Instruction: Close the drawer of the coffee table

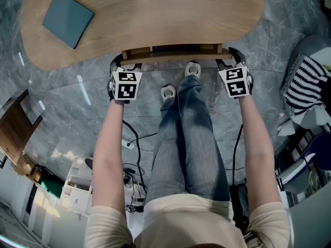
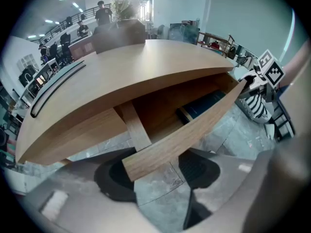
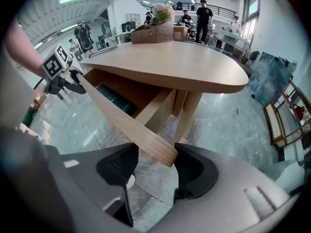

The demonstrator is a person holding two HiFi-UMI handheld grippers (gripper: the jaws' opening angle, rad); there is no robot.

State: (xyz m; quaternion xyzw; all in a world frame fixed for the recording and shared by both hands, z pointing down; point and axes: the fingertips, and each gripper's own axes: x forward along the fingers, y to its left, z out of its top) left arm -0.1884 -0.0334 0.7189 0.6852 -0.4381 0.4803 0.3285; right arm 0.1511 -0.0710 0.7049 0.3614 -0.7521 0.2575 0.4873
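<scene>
The coffee table (image 1: pixel 155 14) has a pale wooden top, and its drawer (image 1: pixel 173 50) stands a little way out from under the near edge. A dark book (image 2: pixel 201 106) lies inside it. My left gripper (image 1: pixel 125 66) is at the left end of the drawer front (image 2: pixel 194 125), which sits between the wide-apart jaws (image 2: pixel 155 176). My right gripper (image 1: pixel 231 60) straddles the right end of the drawer front (image 3: pixel 121 123) in the same way, its jaws (image 3: pixel 155 169) spread with floor showing beside the board. Neither pair of pads clamps the board.
A grey-blue pad (image 1: pixel 68 19) lies on the table's far left. A flower box (image 3: pixel 155 30) stands at the table's far side. The person's legs and shoes (image 1: pixel 192 68) are just below the drawer. Cables (image 1: pixel 132 138), a striped cushion (image 1: pixel 307 84) and a white cart (image 1: pixel 77 185) surround the spot.
</scene>
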